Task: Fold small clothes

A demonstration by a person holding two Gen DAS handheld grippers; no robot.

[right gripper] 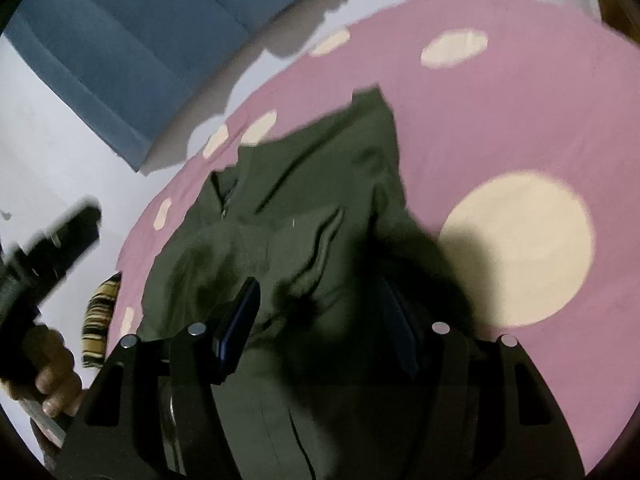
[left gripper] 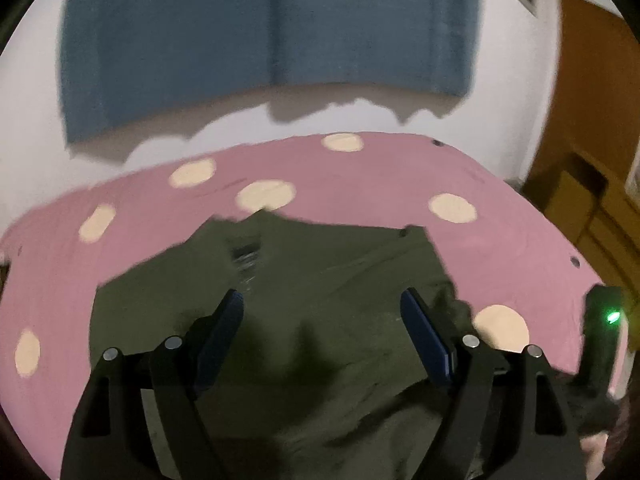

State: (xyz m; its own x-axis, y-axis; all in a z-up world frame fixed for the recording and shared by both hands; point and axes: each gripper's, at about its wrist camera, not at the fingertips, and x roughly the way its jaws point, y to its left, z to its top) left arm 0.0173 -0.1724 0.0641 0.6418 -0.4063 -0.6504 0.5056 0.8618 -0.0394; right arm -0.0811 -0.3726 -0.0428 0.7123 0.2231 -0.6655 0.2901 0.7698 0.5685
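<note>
Here, an olive-green garment (left gripper: 320,292) lies rumpled on a pink bedsheet (left gripper: 360,176) dotted with large cream circles, the cloth soft and matte, creased into shallow ridges and folds. It sits toward the near edge of the bed, with pink sheet showing beyond it up to the far edge along the white wall (left gripper: 32,120). A short zip or seam runs along the garment's upper part in the right wrist view.

The left gripper (left gripper: 322,312) hovers over the garment with its dark blue pads spread wide and nothing pinched between them. The right gripper (right gripper: 320,312) also stands with its jaws apart above the green fabric; whether its pads touch the cloth I cannot tell, since that side is in deep shadow.

A blue curtain (left gripper: 260,28) hangs flat on the wall behind the bed. A hand (right gripper: 52,380) grips the black handle of the other tool at the bed's left side, beside a striped yellow-and-black cloth (right gripper: 100,320).
</note>
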